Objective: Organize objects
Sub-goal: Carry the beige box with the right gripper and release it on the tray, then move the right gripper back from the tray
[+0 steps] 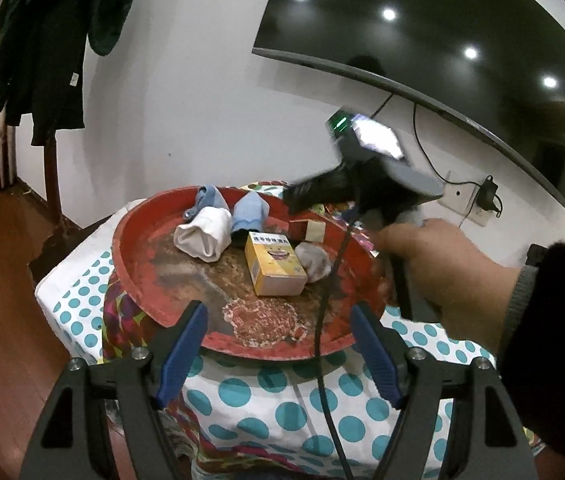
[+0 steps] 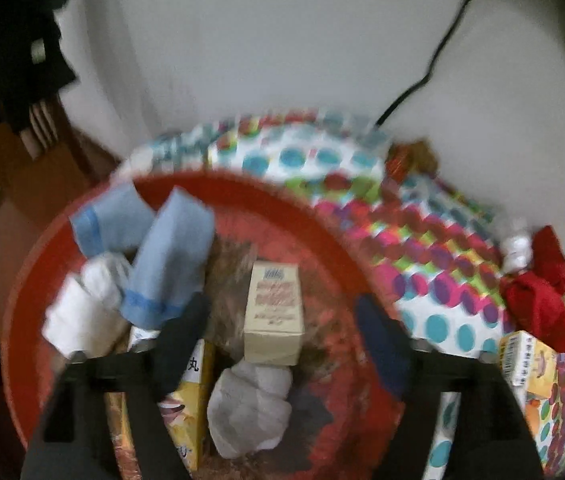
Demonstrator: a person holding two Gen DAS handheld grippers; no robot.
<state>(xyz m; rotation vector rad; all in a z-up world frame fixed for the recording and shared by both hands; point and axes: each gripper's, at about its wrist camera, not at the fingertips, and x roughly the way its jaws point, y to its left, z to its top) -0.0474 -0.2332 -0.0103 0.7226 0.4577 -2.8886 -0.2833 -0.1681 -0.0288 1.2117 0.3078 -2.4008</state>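
A round red tray (image 1: pixel 138 280) sits on a polka-dot cloth and holds a yellow box (image 1: pixel 274 266), a white rolled sock (image 1: pixel 204 236), blue socks (image 1: pixel 248 210), a grey-white wad (image 1: pixel 314 262) and a small tan box (image 1: pixel 308 232). My left gripper (image 1: pixel 278 350) is open and empty at the tray's near rim. My right gripper (image 1: pixel 302 194), blurred, hovers over the tray's far right. In the right wrist view it (image 2: pixel 282 340) is open above the tan box (image 2: pixel 274 318), with the wad (image 2: pixel 250 408) below. The blue socks (image 2: pixel 170 264) and the tray rim (image 2: pixel 22 320) show there too.
A red cloth (image 2: pixel 538 304), a small bottle (image 2: pixel 516 246) and an orange-yellow box (image 2: pixel 528 364) lie on the cloth (image 2: pixel 434 264) right of the tray. A dark TV (image 1: pixel 462 40) hangs on the wall. Dark clothes (image 1: pixel 50 40) hang at left. A black cable (image 1: pixel 330 340) crosses the tray.
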